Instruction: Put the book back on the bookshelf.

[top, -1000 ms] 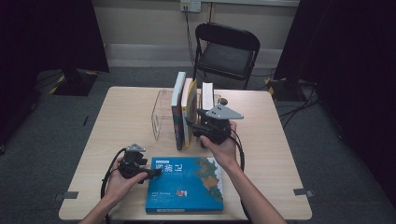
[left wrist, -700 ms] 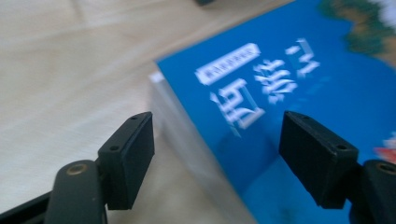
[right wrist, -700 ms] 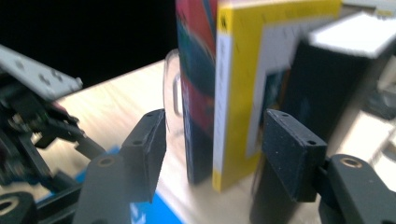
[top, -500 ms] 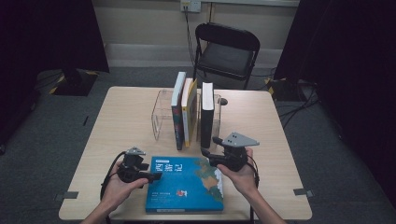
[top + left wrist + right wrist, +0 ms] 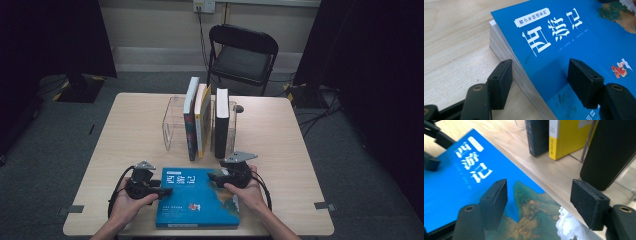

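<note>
A thick blue book (image 5: 197, 196) lies flat at the table's front. My left gripper (image 5: 167, 191) is at its left edge. In the left gripper view the jaws (image 5: 539, 80) have just been closing. One pad sits beside the page edge and the other over the blue book's cover (image 5: 574, 37), without pressing. My right gripper (image 5: 214, 177) hovers over the far right corner. Its jaws (image 5: 539, 202) have just been opening, one above the blue cover (image 5: 461, 177) and one above bare wood, with nothing gripped.
A clear holder (image 5: 172, 122) mid-table keeps three books upright: a blue-spined one (image 5: 190, 117), a yellow one (image 5: 203, 119) and a black one (image 5: 221, 122). The black book (image 5: 609, 152) stands close ahead of the right gripper. A black folding chair (image 5: 242, 55) stands beyond the table.
The right gripper has left the upright black book and dropped toward me onto the blue book's far right corner. The left hand has hardly moved.
</note>
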`<state>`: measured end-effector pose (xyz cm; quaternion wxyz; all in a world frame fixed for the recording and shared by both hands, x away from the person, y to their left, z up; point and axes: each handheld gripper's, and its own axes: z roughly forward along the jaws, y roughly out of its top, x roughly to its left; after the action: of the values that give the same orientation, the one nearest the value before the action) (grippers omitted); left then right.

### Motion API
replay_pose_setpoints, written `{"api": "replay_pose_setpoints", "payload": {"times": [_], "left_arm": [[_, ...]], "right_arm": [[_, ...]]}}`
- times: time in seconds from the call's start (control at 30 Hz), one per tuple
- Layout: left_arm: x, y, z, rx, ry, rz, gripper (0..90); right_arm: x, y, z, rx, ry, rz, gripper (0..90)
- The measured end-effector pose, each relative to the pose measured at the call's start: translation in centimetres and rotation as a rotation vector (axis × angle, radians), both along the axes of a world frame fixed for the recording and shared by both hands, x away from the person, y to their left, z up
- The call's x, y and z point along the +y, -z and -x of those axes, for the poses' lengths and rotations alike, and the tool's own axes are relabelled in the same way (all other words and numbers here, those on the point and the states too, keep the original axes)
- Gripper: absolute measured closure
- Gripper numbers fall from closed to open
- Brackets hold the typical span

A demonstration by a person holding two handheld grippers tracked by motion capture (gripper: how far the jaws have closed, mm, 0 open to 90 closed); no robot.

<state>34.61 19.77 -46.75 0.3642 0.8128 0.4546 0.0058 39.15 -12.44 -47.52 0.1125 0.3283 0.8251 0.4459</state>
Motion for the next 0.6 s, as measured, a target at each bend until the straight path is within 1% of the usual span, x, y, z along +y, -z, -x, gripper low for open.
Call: {"api": "replay_pose_setpoints", "payload": {"times": [0.03, 0.07, 0.1, 0.2, 0.3, 0.37, 0.4, 0.43, 0.47, 0.53, 0.6], "left_arm": [[0.05, 0.0, -0.04, 0.0, 0.005, -0.001, 37.3], [0.17, 0.01, -0.13, 0.0, 0.014, -0.001, 37.4], [0.25, 0.01, -0.2, 0.003, 0.021, 0.001, 37.8], [0.45, 0.04, -0.34, 0.01, 0.016, 0.015, 40.5], [0.46, 0.03, -0.37, 0.012, 0.016, 0.016, 41.1], [0.35, -0.04, -0.4, -0.01, 0.016, 0.006, 41.8], [0.28, -0.12, -0.5, -0.011, 0.014, 0.001, 42.7], [0.17, -0.26, -0.59, -0.022, 0.013, -0.009, 43.3], [0.1, -0.34, -0.64, -0.029, 0.011, -0.015, 45.7], [0.0, -0.45, -0.79, -0.026, 0.014, -0.027, 46.4], [0.0, -0.4, -0.79, -0.028, 0.011, -0.022, 46.4]], "right_arm": [[0.05, 0.31, -0.21, 0.016, 0.005, -0.005, 30.9], [0.09, 0.55, -0.31, 0.024, -0.002, -0.001, 30.7], [0.07, 0.59, -0.29, 0.022, -0.01, -0.002, 30.8], [-0.06, 0.61, -0.34, 0.024, -0.018, -0.001, 30.7], [-0.19, 0.77, -0.41, 0.052, -0.031, -0.01, 30.6], [-0.19, 0.76, -0.3, 0.046, -0.036, -0.005, 30.3], [-0.22, 0.75, -0.24, 0.054, -0.035, -0.004, 30.1], [-0.26, 0.72, -0.18, 0.053, -0.035, 0.0, 30.0], [-0.29, 0.66, -0.08, 0.047, -0.038, 0.009, 30.0], [-0.29, 0.59, 0.11, 0.039, -0.031, 0.019, 30.0], [-0.37, 0.59, 0.22, 0.036, -0.031, 0.022, 30.0]]}}
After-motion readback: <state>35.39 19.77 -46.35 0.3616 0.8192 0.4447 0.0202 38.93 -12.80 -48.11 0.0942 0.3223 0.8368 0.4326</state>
